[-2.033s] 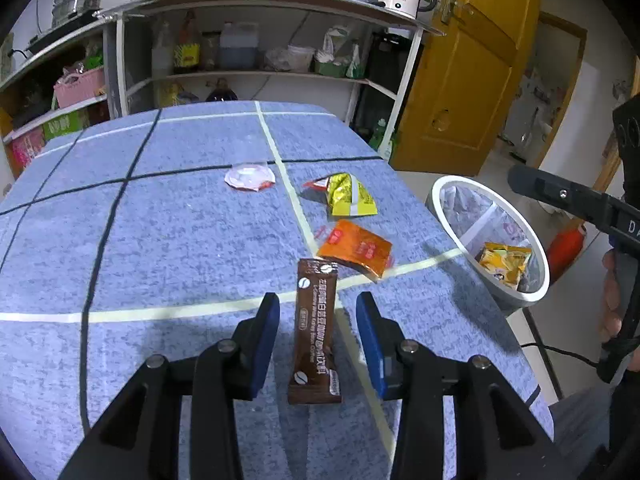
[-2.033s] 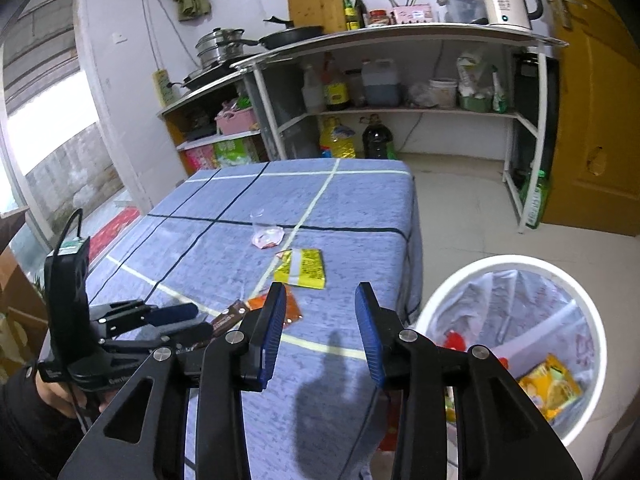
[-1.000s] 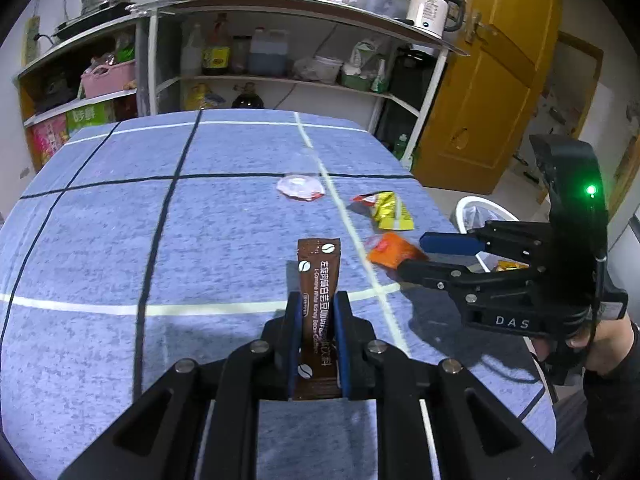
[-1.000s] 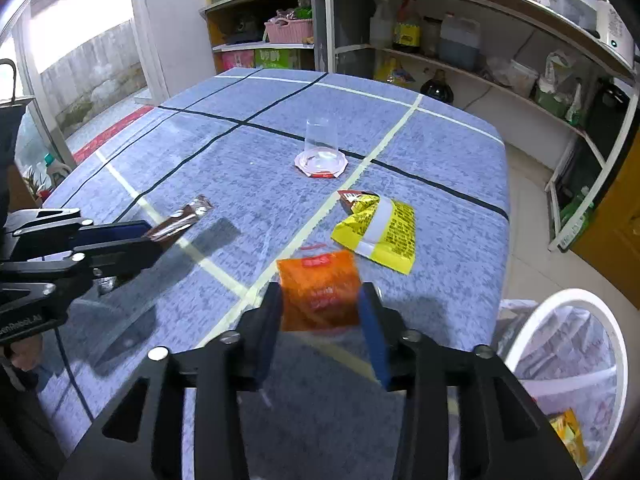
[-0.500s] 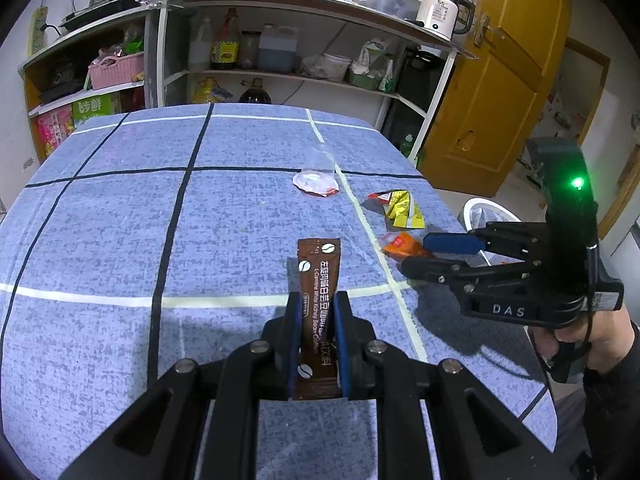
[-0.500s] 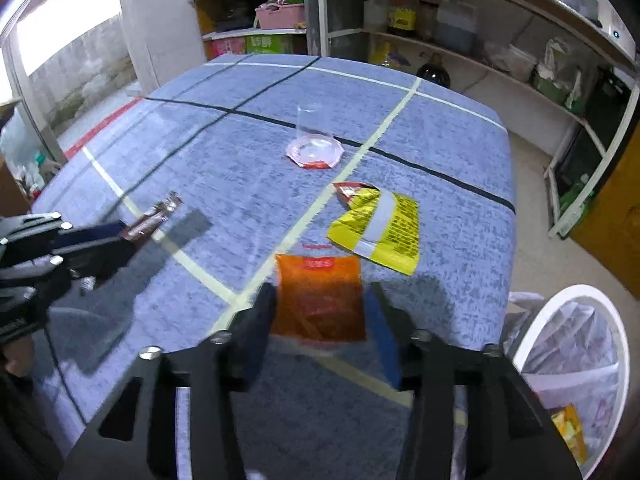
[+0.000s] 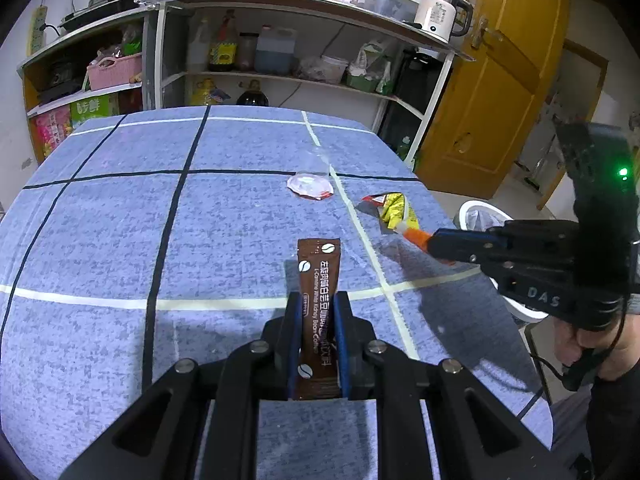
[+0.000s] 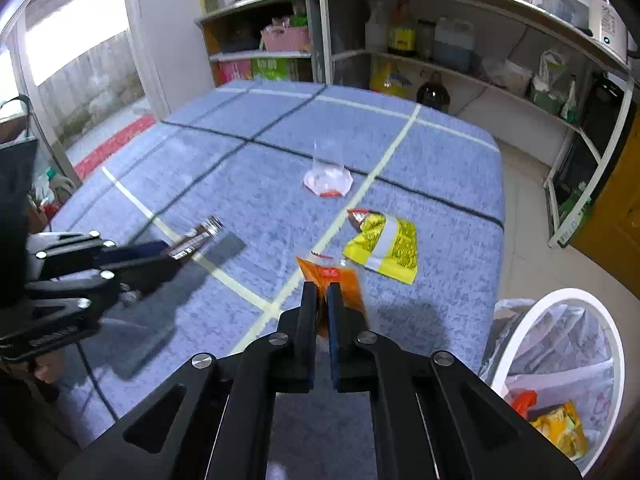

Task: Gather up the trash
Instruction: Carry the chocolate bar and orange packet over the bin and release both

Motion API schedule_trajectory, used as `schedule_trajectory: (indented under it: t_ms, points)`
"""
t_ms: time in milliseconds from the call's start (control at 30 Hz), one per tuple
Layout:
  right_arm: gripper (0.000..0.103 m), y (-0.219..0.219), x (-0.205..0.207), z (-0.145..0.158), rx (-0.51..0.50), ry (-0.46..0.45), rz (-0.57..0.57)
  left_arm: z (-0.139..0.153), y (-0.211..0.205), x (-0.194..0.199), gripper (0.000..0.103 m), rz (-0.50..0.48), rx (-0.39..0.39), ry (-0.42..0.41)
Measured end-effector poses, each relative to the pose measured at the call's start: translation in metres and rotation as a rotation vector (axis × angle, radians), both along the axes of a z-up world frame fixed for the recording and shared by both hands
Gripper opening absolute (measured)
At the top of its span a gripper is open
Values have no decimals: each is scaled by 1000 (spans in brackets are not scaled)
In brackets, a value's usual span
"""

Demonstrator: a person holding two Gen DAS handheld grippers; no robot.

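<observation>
With our left tongs (image 7: 318,320) clamped on a sachet (image 7: 318,280) and right tongs (image 8: 322,312) on an orange packet (image 8: 334,280), a yellow wrapper (image 8: 386,248) and cup (image 8: 328,176) remain on the desk (image 8: 248,184), bin (image 8: 560,376) partly filled.

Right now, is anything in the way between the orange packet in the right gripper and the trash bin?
Nothing visible blocks it. The right gripper is shut on the orange packet above the table's near corner, and the trash bin stands open on the floor just past that edge, to the gripper's right. The yellow wrapper lies farther back, off that path.
</observation>
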State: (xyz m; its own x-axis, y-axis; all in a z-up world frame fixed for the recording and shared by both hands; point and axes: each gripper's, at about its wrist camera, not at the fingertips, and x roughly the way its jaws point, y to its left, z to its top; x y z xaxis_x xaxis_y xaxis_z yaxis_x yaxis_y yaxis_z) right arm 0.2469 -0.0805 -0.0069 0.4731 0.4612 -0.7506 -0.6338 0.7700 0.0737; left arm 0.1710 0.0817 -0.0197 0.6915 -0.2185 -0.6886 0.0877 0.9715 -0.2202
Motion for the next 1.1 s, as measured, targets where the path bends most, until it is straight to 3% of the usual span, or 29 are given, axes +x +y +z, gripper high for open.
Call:
schedule_trajectory:
  t_ms: [500, 1100]
  points:
    - [4, -62, -17, 23, 67, -45, -106, 16, -39, 9, 16, -68, -43, -38]
    - [4, -198, -33, 18, 75, -70, -394, 27, -167, 40, 16, -259, -22, -55]
